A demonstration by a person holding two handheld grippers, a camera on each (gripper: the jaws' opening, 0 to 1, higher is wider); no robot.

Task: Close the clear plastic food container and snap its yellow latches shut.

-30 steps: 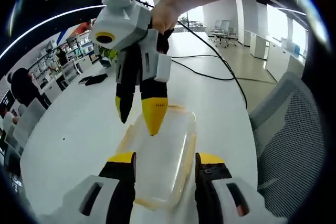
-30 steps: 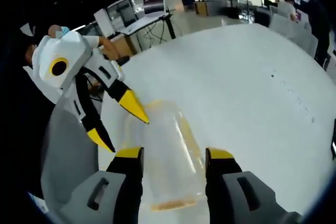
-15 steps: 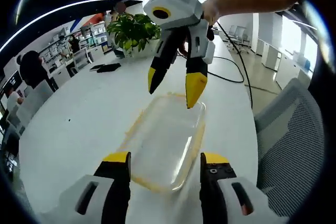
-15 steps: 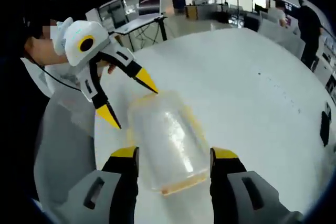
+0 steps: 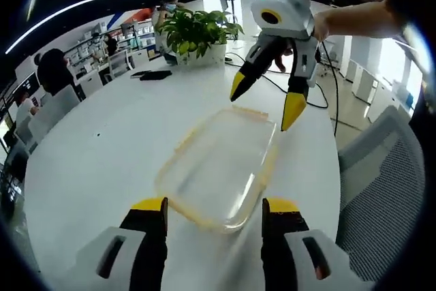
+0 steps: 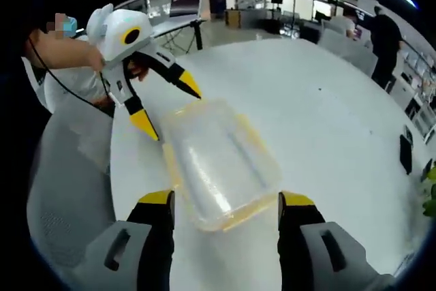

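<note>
The clear plastic container (image 5: pixel 216 167) with yellow edging lies flat on the white table (image 5: pixel 102 148), its lid down. My left gripper (image 5: pixel 214 208) stands open at its near end, with nothing between the jaws. Beyond the far end, my right gripper (image 5: pixel 266 102) hangs open above the table, held by a hand. In the right gripper view the same container (image 6: pixel 218 160) lies ahead of my right gripper (image 6: pixel 226 202), open at the near end. My left gripper (image 6: pixel 168 105) is open just past the far corner. I cannot tell how the latches stand.
A potted plant (image 5: pixel 194 32) and a black flat object (image 5: pixel 155 75) sit at the table's far side. A cable (image 5: pixel 327 93) runs behind the right gripper. Grey mesh chairs (image 5: pixel 381 189) (image 6: pixel 68 189) stand at the table edge. A person (image 6: pixel 385 32) stands in the background.
Both grippers have drawn back from over the container towards its opposite ends, still open. The container has stayed on the table.
</note>
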